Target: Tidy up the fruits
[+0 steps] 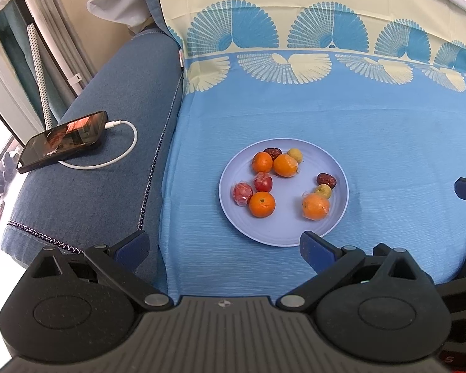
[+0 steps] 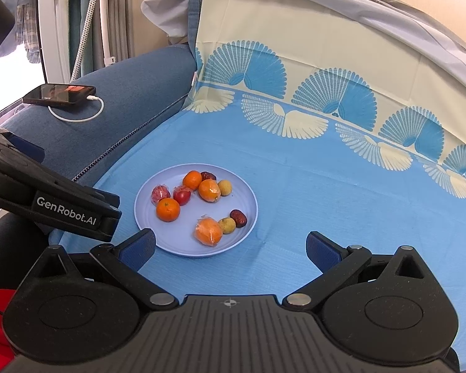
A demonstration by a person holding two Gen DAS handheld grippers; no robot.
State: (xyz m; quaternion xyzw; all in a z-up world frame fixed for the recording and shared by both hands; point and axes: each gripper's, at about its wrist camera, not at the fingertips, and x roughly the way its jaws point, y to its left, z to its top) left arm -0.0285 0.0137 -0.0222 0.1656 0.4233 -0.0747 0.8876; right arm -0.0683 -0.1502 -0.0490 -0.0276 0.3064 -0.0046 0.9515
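A pale blue plate (image 1: 233, 217) (image 2: 146, 217) lies on the blue cloth and holds several fruits: oranges (image 1: 262, 204) (image 2: 168, 209), some in clear wrap (image 1: 315, 206) (image 2: 208, 232), red wrapped fruits (image 1: 262, 182) (image 2: 182, 195), dark red dates (image 1: 326, 180) (image 2: 238, 218) and small yellow fruits (image 1: 323, 191) (image 2: 226, 225). My left gripper (image 1: 225, 247) is open and empty, just short of the plate's near rim. My right gripper (image 2: 231, 248) is open and empty at the plate's near right edge. The left gripper's body (image 2: 46, 199) shows at the left of the right wrist view.
A phone (image 1: 63, 141) (image 2: 59, 94) on a white charging cable (image 1: 121, 152) lies on the denim-covered sofa arm (image 1: 108, 186) to the left. The patterned cloth (image 1: 388, 140) rises up the backrest behind the plate. A window and curtains stand at far left.
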